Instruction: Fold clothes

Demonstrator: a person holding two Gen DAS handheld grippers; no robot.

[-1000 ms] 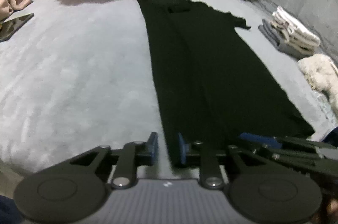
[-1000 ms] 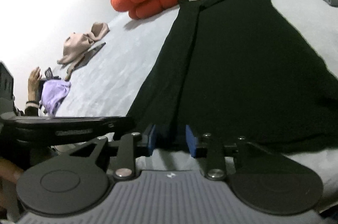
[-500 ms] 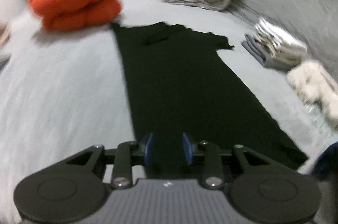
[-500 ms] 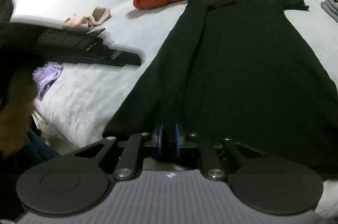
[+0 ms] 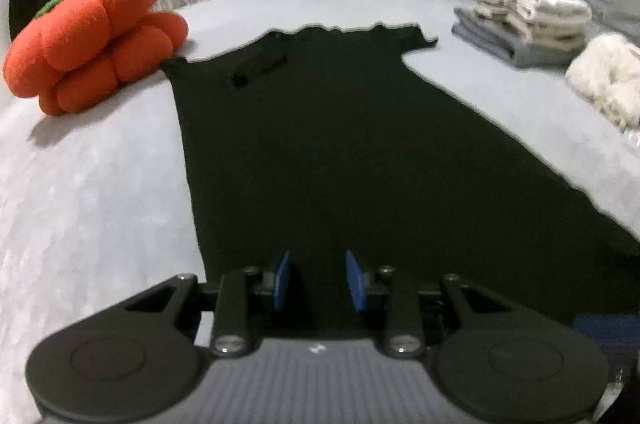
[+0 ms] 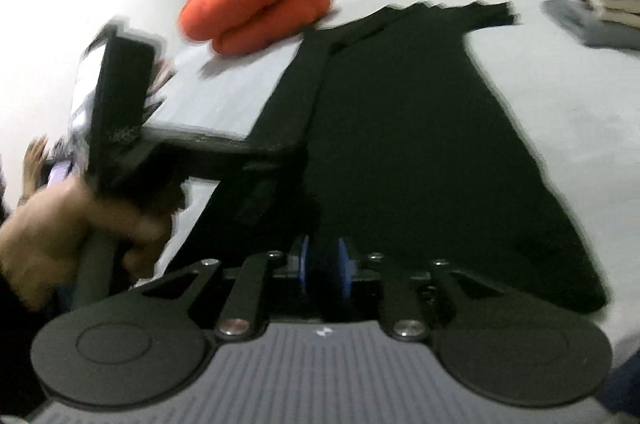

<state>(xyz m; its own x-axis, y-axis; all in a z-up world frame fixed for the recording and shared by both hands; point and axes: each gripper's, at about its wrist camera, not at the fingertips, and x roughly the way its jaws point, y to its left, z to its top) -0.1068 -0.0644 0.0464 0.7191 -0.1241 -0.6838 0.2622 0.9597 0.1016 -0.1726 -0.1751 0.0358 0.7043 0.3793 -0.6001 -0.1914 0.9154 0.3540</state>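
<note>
Both grippers, left point(image 5: 318, 280) spread, right point(image 6: 323, 266) opening, are hovering over soft black dress point(image 5: 340, 151) hem lying on grey bed point(image 5: 88, 191).

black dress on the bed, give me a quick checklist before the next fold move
1. Black dress lies flat on the bed, left side already folded in: ok.
2. Left tool at the near hem, fingers apart over the fabric: ok; whether they pinch it: cannot tell.
3. Right tool at the near hem, opening just now, dark fabric between its fingers; firm hold: cannot tell.
4. Both tools clear of each other: not ok, the left one reaches across close beside the right in the right wrist view.
5. Far end free to fold onto: orange pumpkin cushion touches the shoulder corner: not ok.
6. Folded stack clear of the dress: ok.
</note>
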